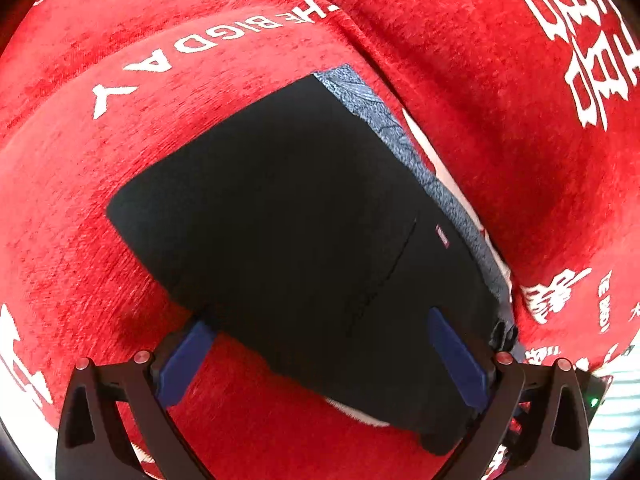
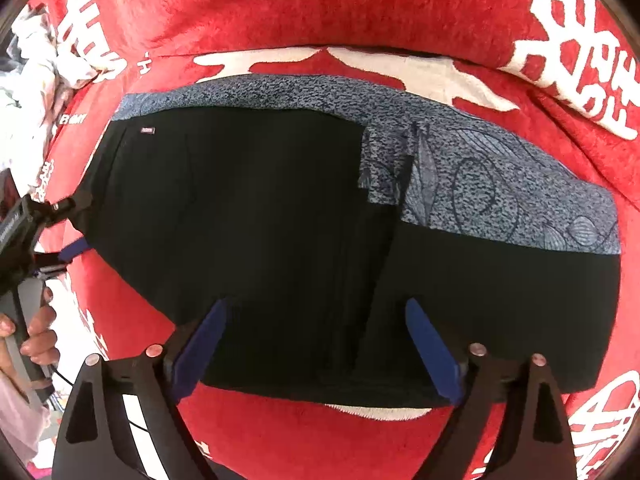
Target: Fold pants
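The pants (image 1: 288,216) are black with a blue-grey patterned panel (image 1: 404,140). They lie folded flat on a red blanket (image 1: 120,160). My left gripper (image 1: 320,328) is open and sits low over their near corner, one blue finger (image 1: 186,360) off the cloth, the other (image 1: 456,354) over it. In the right wrist view the pants (image 2: 260,208) fill the middle, the patterned panel (image 2: 480,184) on top at the right. My right gripper (image 2: 316,332) is open above their near edge. The left gripper (image 2: 76,224) shows at the pants' left edge.
The red blanket (image 2: 320,12) with white lettering covers the whole surface and has ridges behind the pants. A crumpled white patterned cloth (image 2: 28,80) lies at the far left. A hand (image 2: 36,332) holds the left gripper's handle.
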